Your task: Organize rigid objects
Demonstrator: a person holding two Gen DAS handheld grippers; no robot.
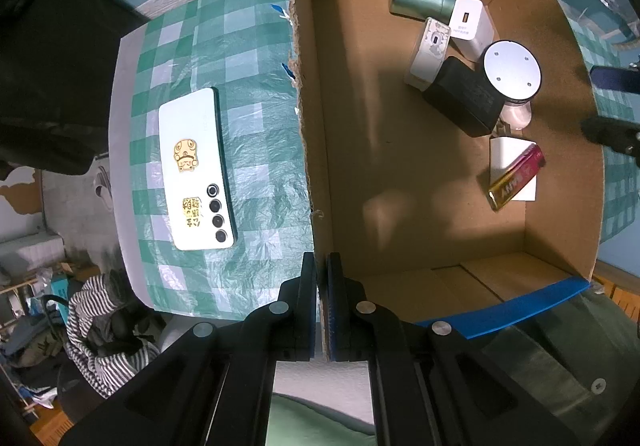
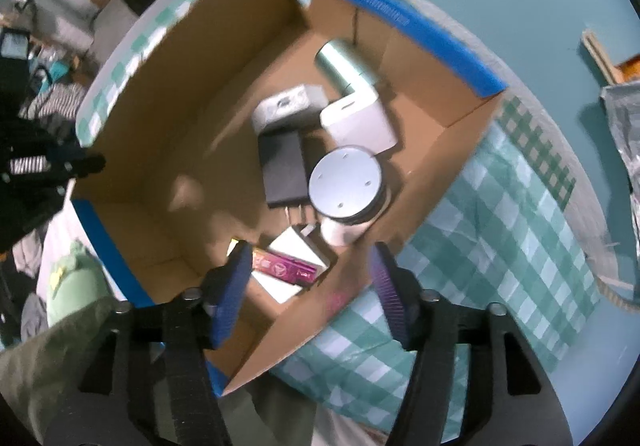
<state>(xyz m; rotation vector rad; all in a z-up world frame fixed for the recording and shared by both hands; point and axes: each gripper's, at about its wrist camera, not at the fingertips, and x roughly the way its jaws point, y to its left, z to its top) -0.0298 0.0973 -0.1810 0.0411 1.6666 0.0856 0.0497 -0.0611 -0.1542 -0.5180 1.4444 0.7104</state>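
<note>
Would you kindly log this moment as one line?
left gripper: shut on box wall | right gripper: open above box | pink pack: in box | phone: on tablecloth

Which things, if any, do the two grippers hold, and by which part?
The left gripper is shut on the cardboard box, pinching its side wall's top edge. The right gripper is open above the box and holds nothing.
</note>
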